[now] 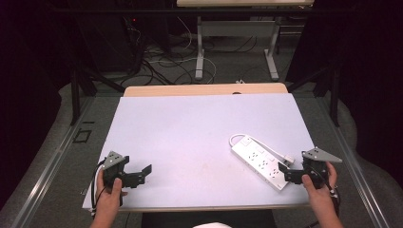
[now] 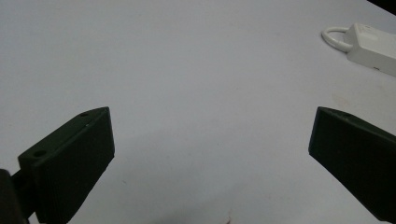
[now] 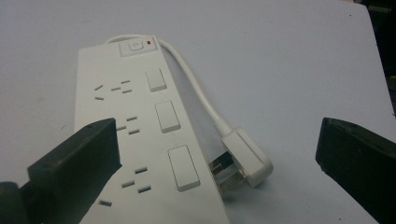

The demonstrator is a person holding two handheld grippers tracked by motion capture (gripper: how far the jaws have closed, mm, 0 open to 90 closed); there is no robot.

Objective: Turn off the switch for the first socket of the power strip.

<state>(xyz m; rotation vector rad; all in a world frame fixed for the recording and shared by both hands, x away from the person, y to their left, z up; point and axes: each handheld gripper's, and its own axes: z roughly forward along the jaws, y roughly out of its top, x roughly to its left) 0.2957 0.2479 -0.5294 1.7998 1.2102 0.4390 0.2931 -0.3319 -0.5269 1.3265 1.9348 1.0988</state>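
Two open grippers, power strip (image 1: 259, 160) beneath right gripper (image 1: 291, 174)

My left gripper (image 2: 210, 163) is showing matt black plastic-looking jaws, and my right gripper (image 3: 217, 168) is showing the same dull finish. The power strip (image 3: 140, 130) is looking like smooth white plastic with a slight sheen, its cord (image 3: 196, 88) and plug (image 3: 247, 156) likewise. The table (image 1: 190, 128) is wearing a smooth, matt pale covering, with a wood-look edge (image 1: 204, 89) showing behind.

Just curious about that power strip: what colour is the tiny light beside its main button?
Red, on the white power strip; the right gripper view shows it best.
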